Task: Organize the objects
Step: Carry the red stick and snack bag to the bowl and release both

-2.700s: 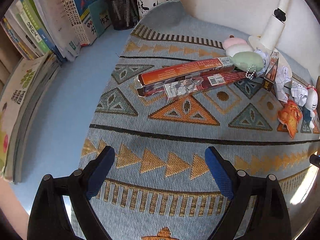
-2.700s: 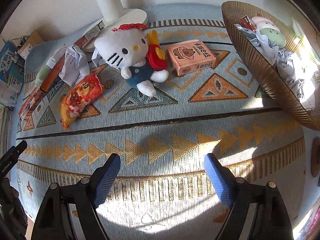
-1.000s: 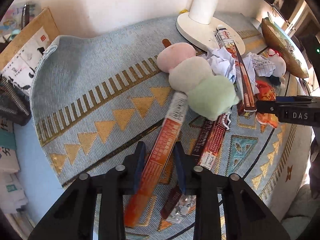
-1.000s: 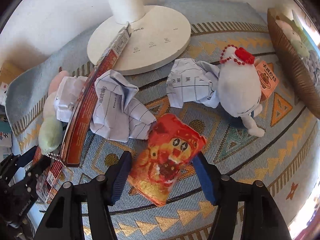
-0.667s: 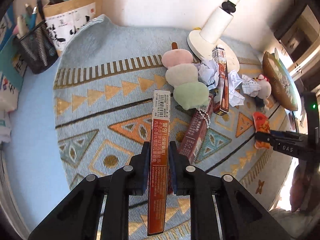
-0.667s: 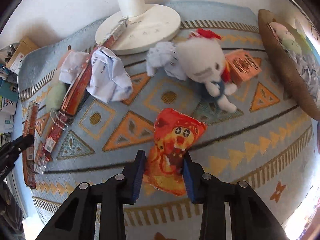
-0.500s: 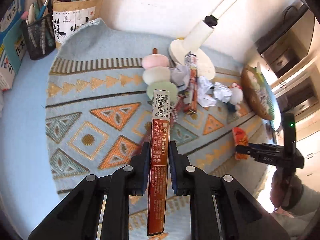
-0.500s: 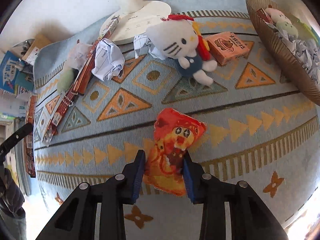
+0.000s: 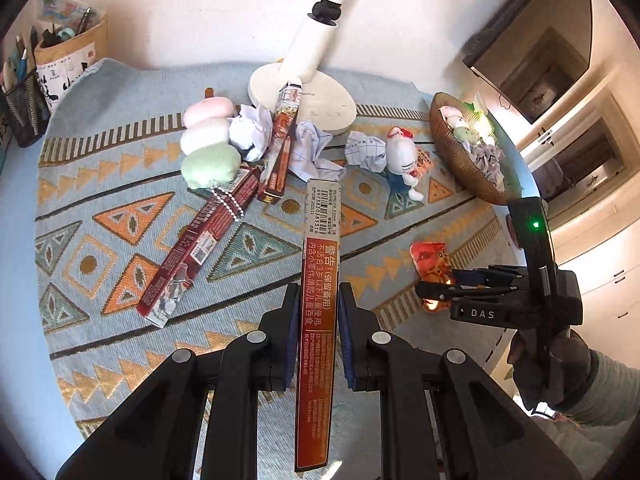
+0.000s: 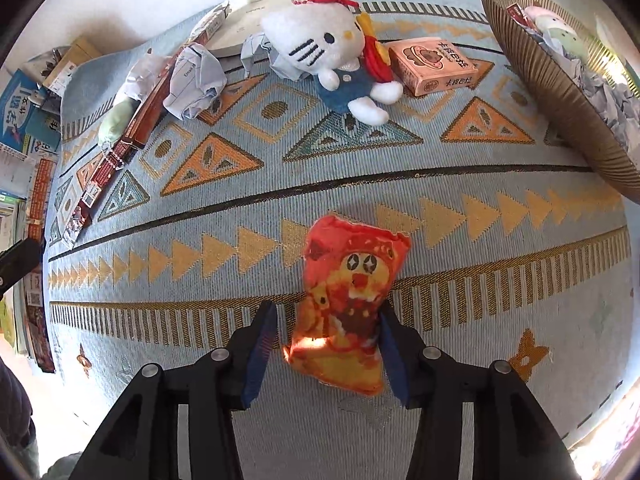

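Long red box: we see it pinched between the two pads of the left gripper, lengthwise along the fingers, its barcode end sticking out ahead of the tips, its other end running back past the frame's lower edge; lifted clear of the mat.
Left gripper state: pressed tight on the box's narrow sides.
Orange snack bag: we find it between the fingers of the right gripper; the right pad touches its edge, the left pad shows a small gap. In the left wrist view the same bag hangs off the tips, above the mat.
Right gripper state: narrowed around the bag, holding it; grasp looks loose on one side.
Mat: blue woven cloth with orange triangles, lying under both grippers.
Ahead of the right gripper: a white cat plush lying on its back, a pink carton just beside it to the right, crumpled paper to the left.
Far right of the right gripper: a brown ribbed basket, tilted, holding paper and small plush pieces.
Ahead-left of the left gripper: two more long red boxes, a three-ball plush skewer, the lamp base behind them.
Person: a gloved hand grips the right handle.
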A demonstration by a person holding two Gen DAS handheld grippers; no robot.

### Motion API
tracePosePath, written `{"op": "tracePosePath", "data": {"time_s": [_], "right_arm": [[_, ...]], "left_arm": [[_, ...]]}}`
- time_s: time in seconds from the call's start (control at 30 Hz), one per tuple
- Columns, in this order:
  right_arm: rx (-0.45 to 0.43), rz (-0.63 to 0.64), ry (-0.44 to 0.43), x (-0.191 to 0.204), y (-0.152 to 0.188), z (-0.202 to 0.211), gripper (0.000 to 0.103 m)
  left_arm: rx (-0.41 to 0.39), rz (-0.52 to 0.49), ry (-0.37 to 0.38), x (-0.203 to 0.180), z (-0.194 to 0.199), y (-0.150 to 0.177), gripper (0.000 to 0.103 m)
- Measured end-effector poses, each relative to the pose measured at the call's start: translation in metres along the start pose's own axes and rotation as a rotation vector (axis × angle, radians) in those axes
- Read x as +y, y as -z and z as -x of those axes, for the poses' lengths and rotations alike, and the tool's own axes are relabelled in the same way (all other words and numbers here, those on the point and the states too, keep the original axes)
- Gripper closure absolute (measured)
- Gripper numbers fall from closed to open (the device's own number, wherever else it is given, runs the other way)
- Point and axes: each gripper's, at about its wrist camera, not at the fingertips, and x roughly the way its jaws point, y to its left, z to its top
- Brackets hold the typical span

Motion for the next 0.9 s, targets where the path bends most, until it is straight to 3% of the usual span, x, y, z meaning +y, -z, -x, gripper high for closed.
{"op": "tracePosePath", "data": {"time_s": [0.1, 0.23, 0.37, 0.43, 0.53, 0.7, 0.9], "right_arm": [[0.006, 0.051, 0.045, 0.004, 0.002, 0.004, 0.071], [-0.024, 0.052, 0.018, -0.023, 0.004, 0.043, 0.072], [-0.078, 0.076, 0.078, -0.028, -0.002, 0.089, 0.072], [-0.103, 0.082, 0.099, -0.055, -0.018, 0.110, 0.072], [-0.147, 0.092, 0.133, -0.058, -0.054, 0.114, 0.072], [-0.224, 0.099, 0.202, -0.070, -0.077, 0.130, 0.072], [-0.274, 0.067, 0.214, -0.112, -0.096, 0.143, 0.072]], "left_arm": [[-0.011, 0.025, 0.013, -0.011, 0.002, -0.001, 0.088], [-0.028, 0.040, -0.012, -0.031, 0.003, -0.010, 0.088], [-0.054, 0.024, -0.016, -0.061, 0.002, -0.027, 0.088], [-0.068, 0.005, -0.010, -0.080, -0.001, -0.039, 0.088], [-0.093, -0.021, 0.004, -0.111, -0.007, -0.057, 0.088], [-0.130, -0.069, 0.029, -0.163, -0.020, -0.088, 0.088], [-0.134, -0.133, 0.042, -0.212, -0.051, -0.123, 0.088]]}}
